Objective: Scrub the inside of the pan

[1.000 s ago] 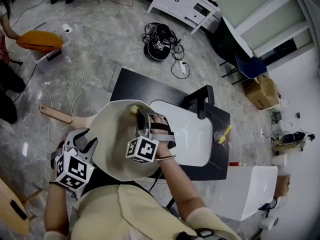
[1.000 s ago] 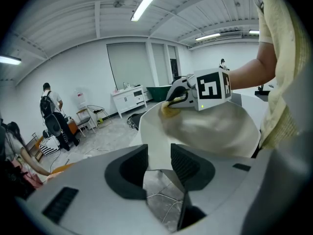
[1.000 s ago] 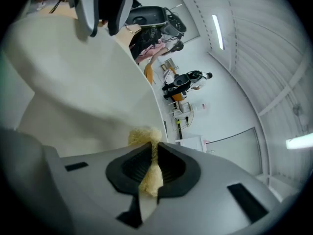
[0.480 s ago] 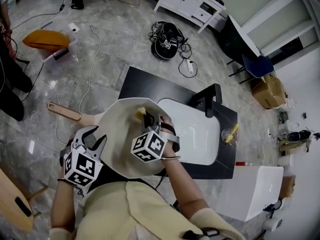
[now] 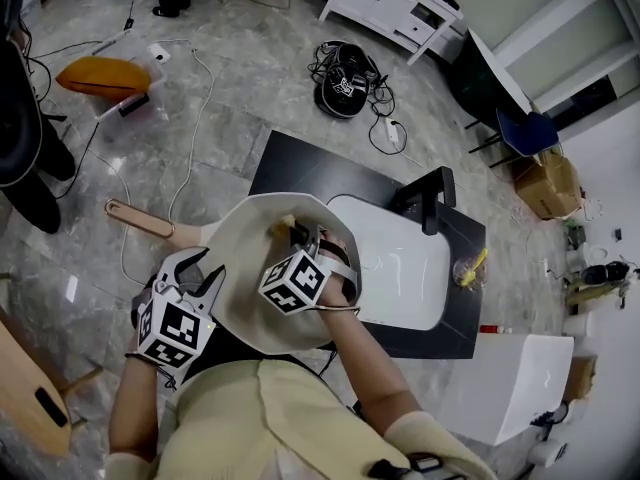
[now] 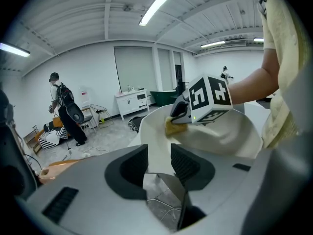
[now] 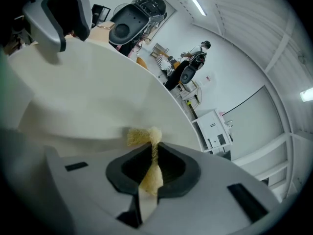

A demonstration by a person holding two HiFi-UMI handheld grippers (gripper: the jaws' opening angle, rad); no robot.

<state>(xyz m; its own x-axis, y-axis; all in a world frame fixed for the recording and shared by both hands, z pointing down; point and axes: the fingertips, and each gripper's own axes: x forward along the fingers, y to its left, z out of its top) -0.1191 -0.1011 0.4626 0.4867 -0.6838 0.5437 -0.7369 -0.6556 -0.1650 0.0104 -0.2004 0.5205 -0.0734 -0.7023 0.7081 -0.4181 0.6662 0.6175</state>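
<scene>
Over the near left corner of the black counter [image 5: 300, 173], we hold the cream pan [image 5: 240, 268] tilted. Our left gripper [image 5: 207, 276] is clamped on its rim. Our right gripper [image 5: 298, 236] is pinched tight on a yellow scrubber [image 5: 284, 224], which presses against the pan's inside wall, beside the white sink [image 5: 400, 268].
</scene>
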